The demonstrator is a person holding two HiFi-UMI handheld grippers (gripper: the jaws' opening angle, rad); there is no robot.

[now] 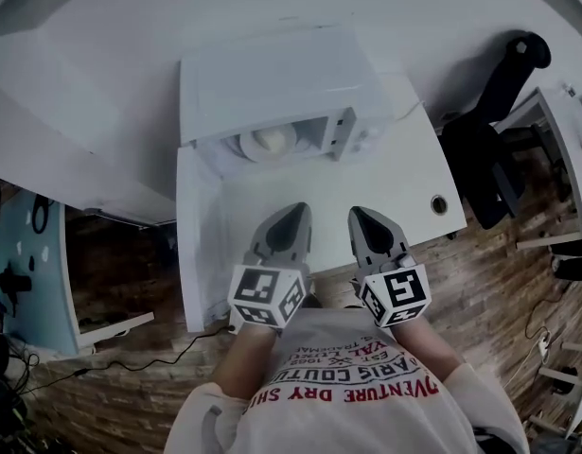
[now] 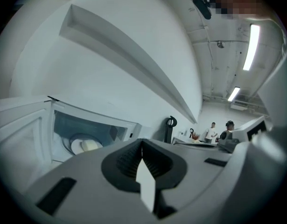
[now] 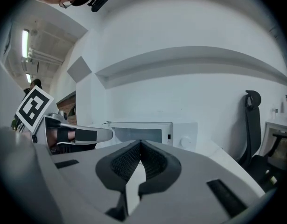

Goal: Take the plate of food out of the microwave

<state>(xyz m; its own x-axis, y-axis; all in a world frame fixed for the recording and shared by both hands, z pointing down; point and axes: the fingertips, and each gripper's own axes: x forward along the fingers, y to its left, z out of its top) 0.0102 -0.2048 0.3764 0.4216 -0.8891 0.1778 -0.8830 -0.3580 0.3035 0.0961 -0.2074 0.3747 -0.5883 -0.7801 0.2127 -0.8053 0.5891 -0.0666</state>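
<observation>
White and probably breakable, the plate of food [image 1: 269, 143] sits inside the open microwave [image 1: 272, 76], well apart from the left gripper [image 1: 292, 218] and right gripper [image 1: 365, 221], both with jaws closed on nothing, so its stiff, slick rim looks the place to pinch.

One microwave [image 1: 272, 83], one plate [image 1: 267, 143], one table [image 1: 409, 183], one chair [image 1: 489, 149]. Two grippers: left gripper [image 1: 294, 210], right gripper [image 1: 361, 215]. Two people [image 2: 211, 132] stand in the distance.
</observation>
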